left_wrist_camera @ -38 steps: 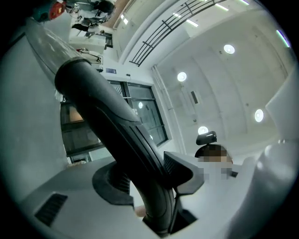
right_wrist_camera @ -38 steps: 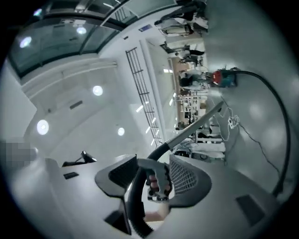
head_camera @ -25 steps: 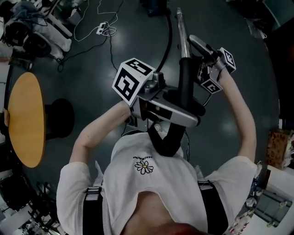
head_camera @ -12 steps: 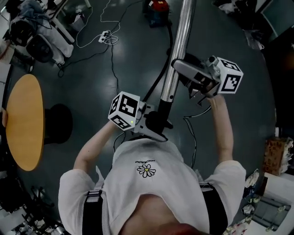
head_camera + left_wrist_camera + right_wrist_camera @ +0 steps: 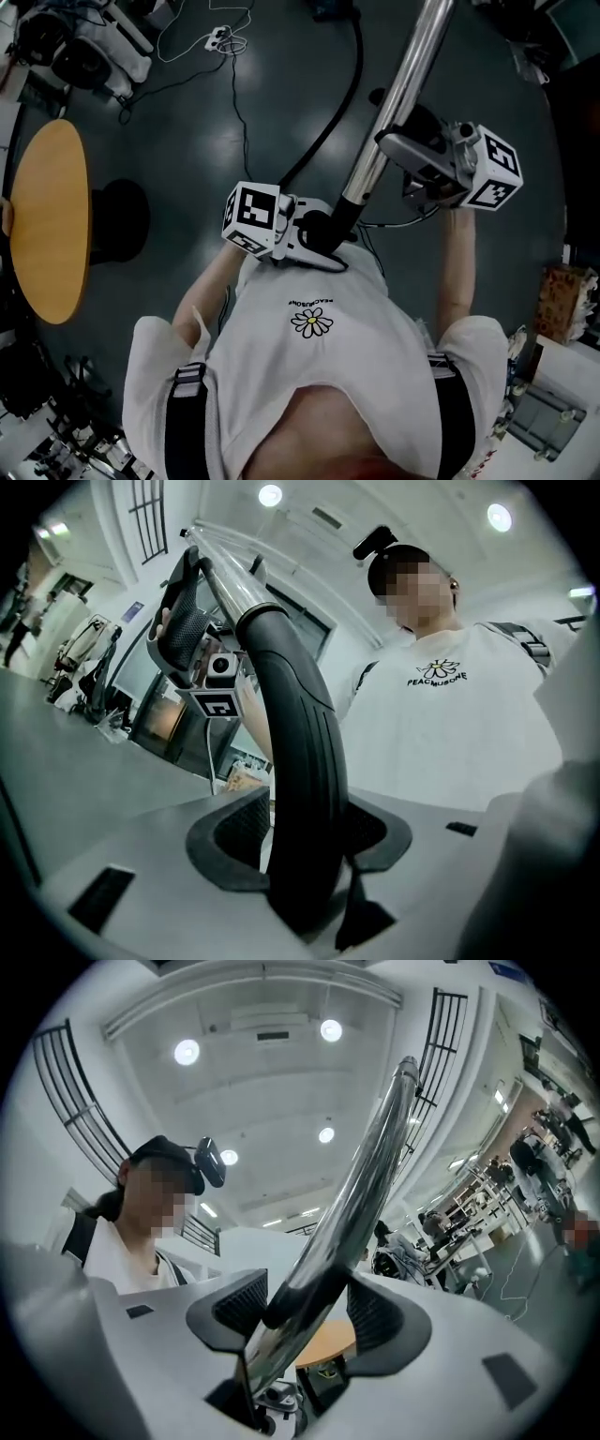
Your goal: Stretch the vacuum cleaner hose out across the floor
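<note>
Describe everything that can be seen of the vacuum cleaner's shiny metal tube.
The metal tube is a straight, polished chrome pipe, mirror-bright in the right gripper view. In the head view it slants from near the person's chest up past the top edge of the picture. Its lower end joins a black curved handle, which the left gripper clamps. The right gripper straddles the tube higher up; its jaws have just been opening, with the tube between them.
</note>
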`<state>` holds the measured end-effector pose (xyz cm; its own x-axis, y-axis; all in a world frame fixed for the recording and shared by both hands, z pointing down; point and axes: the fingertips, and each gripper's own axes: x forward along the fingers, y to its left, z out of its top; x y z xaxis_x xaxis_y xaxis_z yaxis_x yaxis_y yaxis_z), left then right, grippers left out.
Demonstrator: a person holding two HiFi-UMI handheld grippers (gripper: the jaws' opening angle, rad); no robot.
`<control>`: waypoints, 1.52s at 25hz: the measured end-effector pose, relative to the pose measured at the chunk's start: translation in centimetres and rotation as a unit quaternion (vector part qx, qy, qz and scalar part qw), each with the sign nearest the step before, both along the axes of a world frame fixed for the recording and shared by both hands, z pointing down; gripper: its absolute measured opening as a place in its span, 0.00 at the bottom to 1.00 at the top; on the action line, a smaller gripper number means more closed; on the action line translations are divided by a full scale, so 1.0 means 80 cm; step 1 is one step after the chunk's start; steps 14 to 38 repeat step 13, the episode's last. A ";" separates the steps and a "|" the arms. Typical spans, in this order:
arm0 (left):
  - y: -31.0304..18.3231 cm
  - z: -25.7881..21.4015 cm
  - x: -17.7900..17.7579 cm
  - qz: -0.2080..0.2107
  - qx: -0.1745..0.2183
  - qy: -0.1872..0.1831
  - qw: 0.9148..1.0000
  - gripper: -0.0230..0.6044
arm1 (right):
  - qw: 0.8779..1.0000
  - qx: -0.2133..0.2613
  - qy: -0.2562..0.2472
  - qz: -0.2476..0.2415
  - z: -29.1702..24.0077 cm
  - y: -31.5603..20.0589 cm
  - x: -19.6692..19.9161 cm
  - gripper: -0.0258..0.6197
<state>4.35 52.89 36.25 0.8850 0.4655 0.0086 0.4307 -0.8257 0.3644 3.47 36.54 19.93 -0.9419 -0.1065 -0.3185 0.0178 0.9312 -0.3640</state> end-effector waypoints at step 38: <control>-0.010 -0.004 0.014 -0.003 0.020 0.015 1.000 0.35 | 1.000 0.022 0.004 0.007 -0.013 -0.001 0.006 0.43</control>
